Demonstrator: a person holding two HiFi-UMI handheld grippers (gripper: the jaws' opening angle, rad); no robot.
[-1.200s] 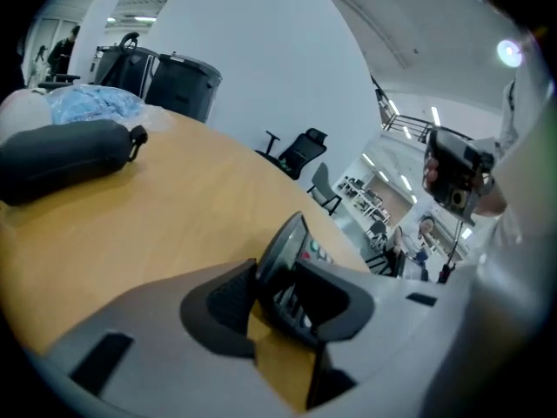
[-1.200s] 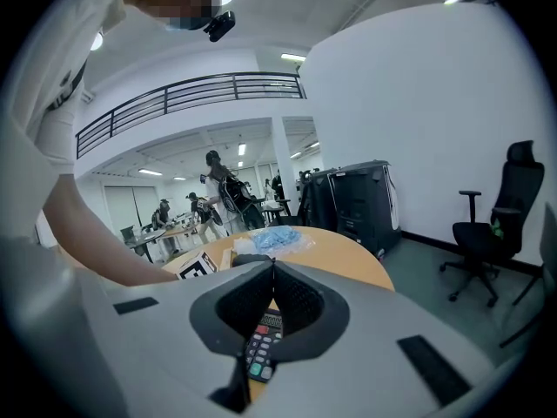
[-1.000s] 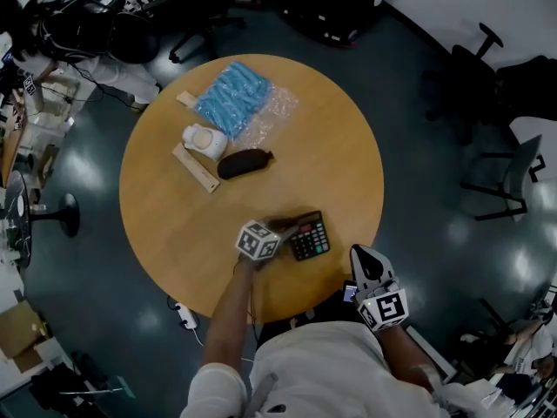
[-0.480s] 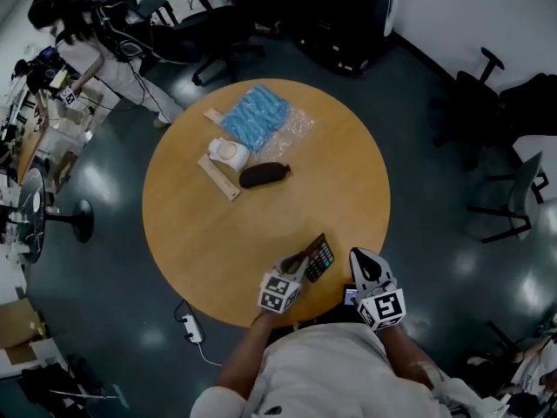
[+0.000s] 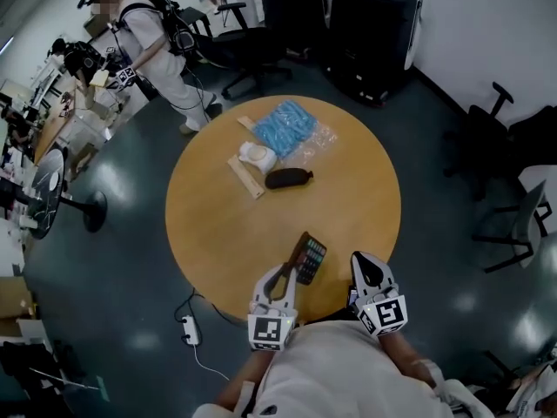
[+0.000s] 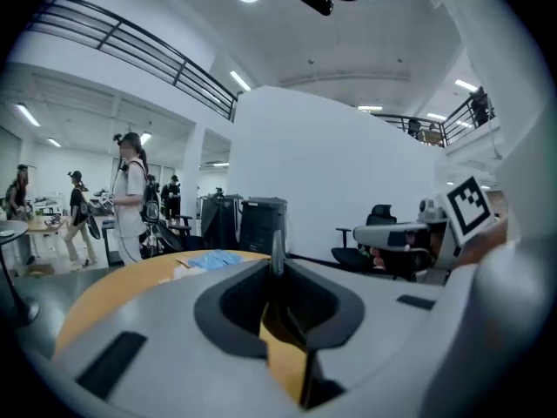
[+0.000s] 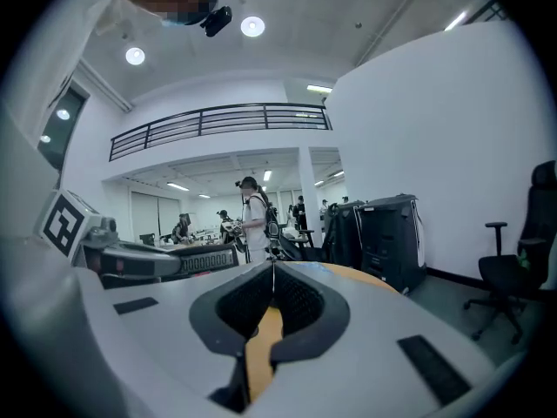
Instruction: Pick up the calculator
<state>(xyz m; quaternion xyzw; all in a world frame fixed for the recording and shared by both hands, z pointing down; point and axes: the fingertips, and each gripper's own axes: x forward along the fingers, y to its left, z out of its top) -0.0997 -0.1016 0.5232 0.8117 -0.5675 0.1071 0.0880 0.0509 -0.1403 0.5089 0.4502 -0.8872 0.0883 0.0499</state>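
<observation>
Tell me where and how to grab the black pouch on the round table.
Probably across its narrow middle, from straight above, jaws spanning the short width. The black pouch lies flat and long, and the white object and ruler crowd its left end.

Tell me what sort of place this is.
Probably an open-plan office or lab: black wheeled office chairs stand near a round wooden table, cluttered work desks line the left side, and a railed upper gallery runs overhead.

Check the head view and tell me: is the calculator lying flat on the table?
No, the calculator is tilted up on edge over the table, clamped between the jaws of the left gripper.
</observation>
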